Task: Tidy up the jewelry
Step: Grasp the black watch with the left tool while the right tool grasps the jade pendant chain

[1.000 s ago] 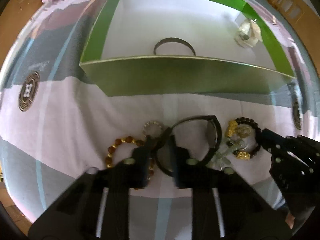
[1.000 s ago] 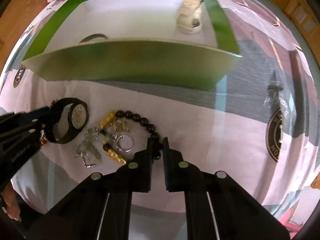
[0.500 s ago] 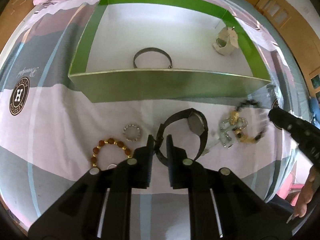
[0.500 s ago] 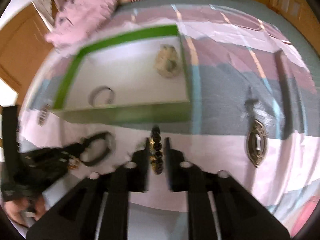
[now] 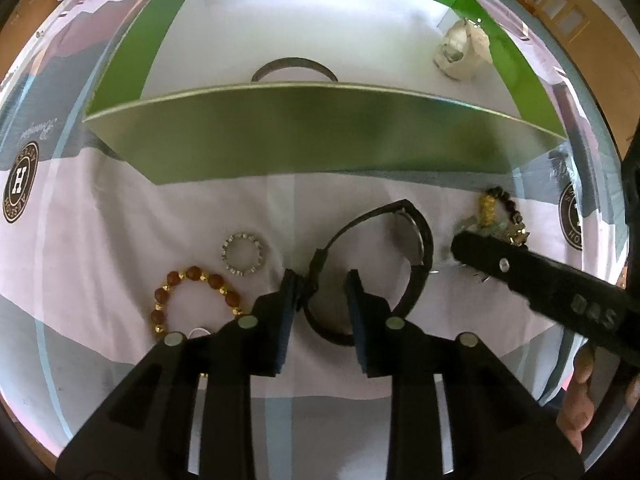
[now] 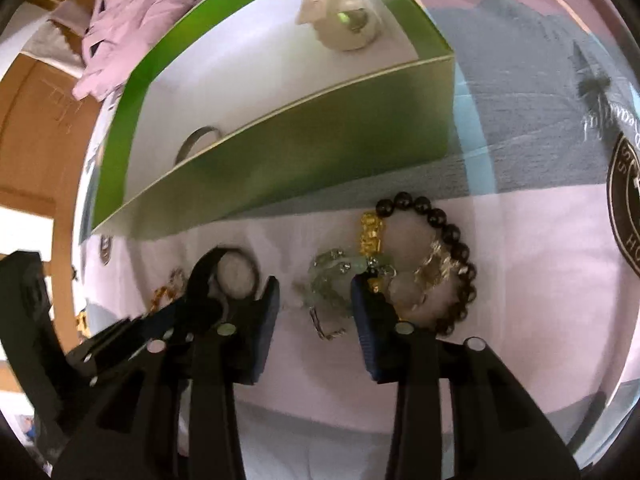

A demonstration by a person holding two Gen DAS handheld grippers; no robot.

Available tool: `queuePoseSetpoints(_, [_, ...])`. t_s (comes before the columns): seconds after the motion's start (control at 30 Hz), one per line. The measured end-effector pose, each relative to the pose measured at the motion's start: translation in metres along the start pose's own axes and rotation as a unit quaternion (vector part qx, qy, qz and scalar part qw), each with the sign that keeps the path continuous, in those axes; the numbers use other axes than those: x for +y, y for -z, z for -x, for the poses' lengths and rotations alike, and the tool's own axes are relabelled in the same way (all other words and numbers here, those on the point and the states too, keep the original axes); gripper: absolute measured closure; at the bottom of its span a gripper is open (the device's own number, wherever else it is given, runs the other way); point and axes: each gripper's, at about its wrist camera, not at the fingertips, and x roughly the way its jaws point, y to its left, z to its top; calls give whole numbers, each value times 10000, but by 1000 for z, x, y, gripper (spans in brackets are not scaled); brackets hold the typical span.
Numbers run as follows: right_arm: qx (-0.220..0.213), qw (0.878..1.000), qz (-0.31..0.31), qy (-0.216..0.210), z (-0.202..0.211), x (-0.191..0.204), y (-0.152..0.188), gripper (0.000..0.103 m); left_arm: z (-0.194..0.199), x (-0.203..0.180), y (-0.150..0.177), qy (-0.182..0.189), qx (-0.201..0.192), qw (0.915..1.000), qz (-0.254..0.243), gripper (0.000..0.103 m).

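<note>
The jewelry lies on a pink and grey bedspread [image 5: 100, 220] in front of a green box [image 5: 320, 136]. A black watch [image 5: 416, 240] sits in the middle, its strap looping back between the fingers of the left gripper [image 5: 322, 284], whose jaws are spread; the strap touches the left finger, though whether it is only resting against it is hard to tell. Left of the watch lie a small silver ring of beads [image 5: 244, 254] and a brown and gold bead bracelet [image 5: 192, 292], near each other but apart. To the right, a black bead bracelet [image 6: 448, 232] with gold charms lies tangled with a pale green pendant [image 6: 336, 276] and a metal clasp. The right gripper [image 6: 314, 292] hangs low over this cluster with its jaws wide apart, the pendant between them and the right finger touching the gold beads. Inside the box rest a dark bangle [image 5: 294, 68], close to the near wall, and a pale pouch [image 5: 460, 52] at the far right corner. A hand [image 5: 580, 396] shows at the lower right edge of the left view.
</note>
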Motion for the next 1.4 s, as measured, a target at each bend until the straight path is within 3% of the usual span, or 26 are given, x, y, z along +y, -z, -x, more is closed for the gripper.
queuePoseSetpoints(0.07, [-170, 9996, 126, 188, 5, 3, 2, 97, 0, -2, -1, -16, -11, 10000, -21, 77])
queuePoseSetpoints(0.2, [-342, 9985, 383, 204, 22, 12, 8, 97, 4, 6, -2, 62, -48, 9999, 129, 88])
queuePoseSetpoints(0.37, [-645, 9965, 531, -5, 47, 16, 12, 97, 20, 14, -6, 255, -271, 9989, 300, 88])
queuePoseSetpoints(0.43, [-859, 9934, 753, 41, 59, 23, 14, 97, 26, 13, -8, 286, -380, 9984, 298, 84])
queuePoseSetpoints(0.5, [-960, 9911, 912, 133, 65, 27, 16, 97, 27, 12, -8, 285, -382, 9985, 277, 74])
queuePoseSetpoints(0.77, [-683, 9927, 988, 129, 49, 30, 17, 98, 2, 1, -7, 122, -165, 9997, 101, 74])
queuePoseSetpoints(0.87, [-674, 9923, 1023, 155, 49, 31, 19, 98, 2, -2, -6, -212, -220, 9995, 21, 89])
queuePoseSetpoints(0.97, [-731, 9918, 1034, 174, 52, 32, 19, 98, 7, 1, -5, -110, -230, 9996, 118, 91])
queuePoseSetpoints(1.27, [-884, 9887, 1130, 442, 55, 35, 17, 98, 60, 2, -3, -112, -1100, 9938, 148, 91])
queuePoseSetpoints(1.4, [-877, 9880, 1166, 506, 51, 36, 16, 98, 79, 1, 2, -417, -1422, 9885, 294, 91])
